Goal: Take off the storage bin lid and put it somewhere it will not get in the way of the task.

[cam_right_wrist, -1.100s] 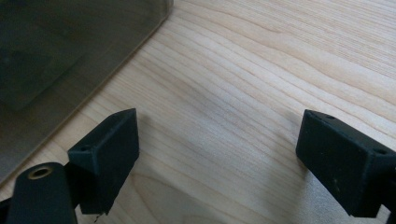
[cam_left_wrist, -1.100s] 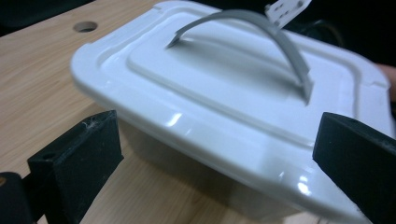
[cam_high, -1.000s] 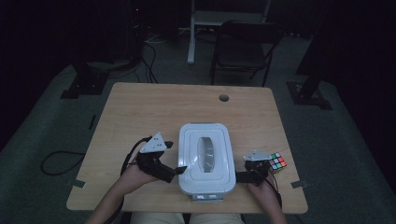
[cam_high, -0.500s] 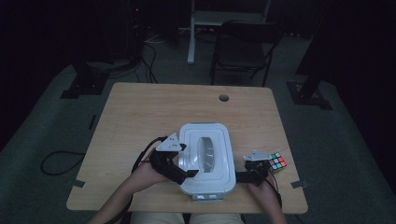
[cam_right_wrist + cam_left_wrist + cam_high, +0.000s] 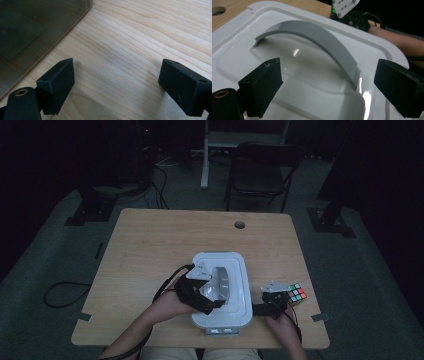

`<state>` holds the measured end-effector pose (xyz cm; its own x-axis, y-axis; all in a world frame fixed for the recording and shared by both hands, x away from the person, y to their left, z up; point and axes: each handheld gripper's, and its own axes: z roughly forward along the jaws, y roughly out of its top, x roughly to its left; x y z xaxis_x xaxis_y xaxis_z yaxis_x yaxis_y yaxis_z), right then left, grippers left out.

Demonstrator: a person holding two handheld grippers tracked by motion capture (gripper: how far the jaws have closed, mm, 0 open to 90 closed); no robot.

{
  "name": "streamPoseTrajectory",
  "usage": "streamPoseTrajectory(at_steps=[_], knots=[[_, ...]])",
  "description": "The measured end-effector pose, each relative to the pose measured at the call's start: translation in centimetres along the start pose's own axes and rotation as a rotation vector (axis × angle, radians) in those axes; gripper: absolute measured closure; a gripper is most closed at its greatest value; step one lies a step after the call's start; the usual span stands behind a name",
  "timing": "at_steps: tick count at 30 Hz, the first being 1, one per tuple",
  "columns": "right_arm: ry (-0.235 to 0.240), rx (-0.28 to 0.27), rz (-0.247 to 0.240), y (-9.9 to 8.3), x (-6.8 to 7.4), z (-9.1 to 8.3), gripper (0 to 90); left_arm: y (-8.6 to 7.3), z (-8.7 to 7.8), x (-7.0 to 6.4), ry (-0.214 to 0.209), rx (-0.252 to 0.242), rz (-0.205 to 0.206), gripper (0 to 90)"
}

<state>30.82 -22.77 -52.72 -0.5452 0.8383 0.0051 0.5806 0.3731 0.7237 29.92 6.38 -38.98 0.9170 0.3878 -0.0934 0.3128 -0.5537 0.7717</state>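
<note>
A white lidded box (image 5: pixel 235 312) sits at the table's near middle, with a grey arched handle (image 5: pixel 223 279) across its lid. My left gripper (image 5: pixel 209 292) hovers over the lid's left half, open. In the left gripper view the handle (image 5: pixel 317 37) arches over the lid (image 5: pixel 377 47) just ahead of the gripper (image 5: pixel 329 77), with nothing between the black pads (image 5: pixel 263 83). My right gripper (image 5: pixel 272 299) rests to the right of the box, open. In its own view, this gripper (image 5: pixel 117 77) stands over bare wood beside the box wall (image 5: pixel 37 25).
A colour cube (image 5: pixel 296 294) lies on the wooden table (image 5: pixel 160 245) just right of my right gripper. The table has a cable hole (image 5: pixel 240 225) near its far edge. A dark chair (image 5: pixel 260 175) stands on the floor beyond the table.
My left gripper has moved right, from beside the box's left edge to over the lid near the handle. The right gripper has stayed put.
</note>
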Motion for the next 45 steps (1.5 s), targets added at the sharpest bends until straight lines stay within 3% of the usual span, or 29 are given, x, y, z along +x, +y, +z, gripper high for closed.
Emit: streamPoseTrajectory(at_steps=[8,18,26,34,38,45], knots=[[0.0,0.0,-0.001,0.0,0.0,0.0,13.2,1.1,1.2,-0.1,0.0,0.037,-0.001,9.0],[0.0,0.0,-0.001,0.0,0.0,0.0,13.2,1.4,2.3,-0.4,0.009,0.068,0.01,15.7],[0.0,0.0,-0.001,0.0,0.0,0.0,13.2,1.4,2.4,-0.6,0.004,0.053,0.022,25.4],[0.0,0.0,-0.002,0.0,0.0,0.0,13.2,1.3,2.5,-1.0,0.043,0.043,0.065,31.4],[0.0,0.0,-0.001,0.0,0.0,0.0,13.2,1.2,2.6,-1.3,0.007,0.031,0.081,40.4],[0.0,0.0,-0.002,0.0,0.0,0.0,13.1,1.3,2.6,-1.5,0.005,0.035,0.054,51.9]])
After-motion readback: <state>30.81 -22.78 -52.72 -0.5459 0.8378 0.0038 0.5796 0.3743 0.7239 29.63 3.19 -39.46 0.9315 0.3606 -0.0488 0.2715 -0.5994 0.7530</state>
